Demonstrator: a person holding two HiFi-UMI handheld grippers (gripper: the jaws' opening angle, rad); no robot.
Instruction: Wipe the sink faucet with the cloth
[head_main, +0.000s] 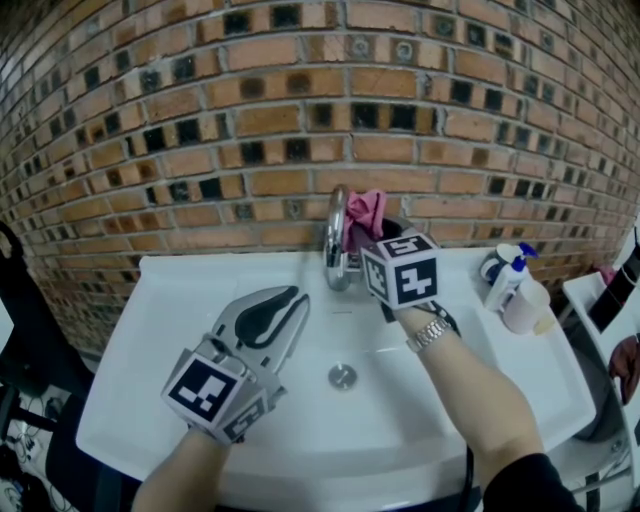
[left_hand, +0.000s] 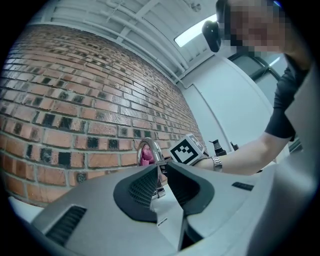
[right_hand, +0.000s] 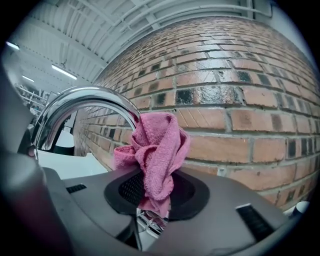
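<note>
Right of faucet, bottles on sink ledge; brick wall behind

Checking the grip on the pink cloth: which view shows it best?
The right gripper view: the cloth sits centre, pinched in the right gripper beside the faucet. Head view shows part of it; left gripper view, a distant sliver.

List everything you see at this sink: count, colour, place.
wall: one, brown brick, behind sink
sink: one, white, below wall
faucet: one, chrome, sink's back middle
drain: one, metal, basin centre
cloth: one, pink, beside faucet's arch
bottles: two or three, white, blue-topped, sink's right corner
watch: one, silver, right wrist
left gripper: one, grey, over basin, jaws slightly apart, empty
right gripper: one, grey, at faucet, jaws shut on cloth
</note>
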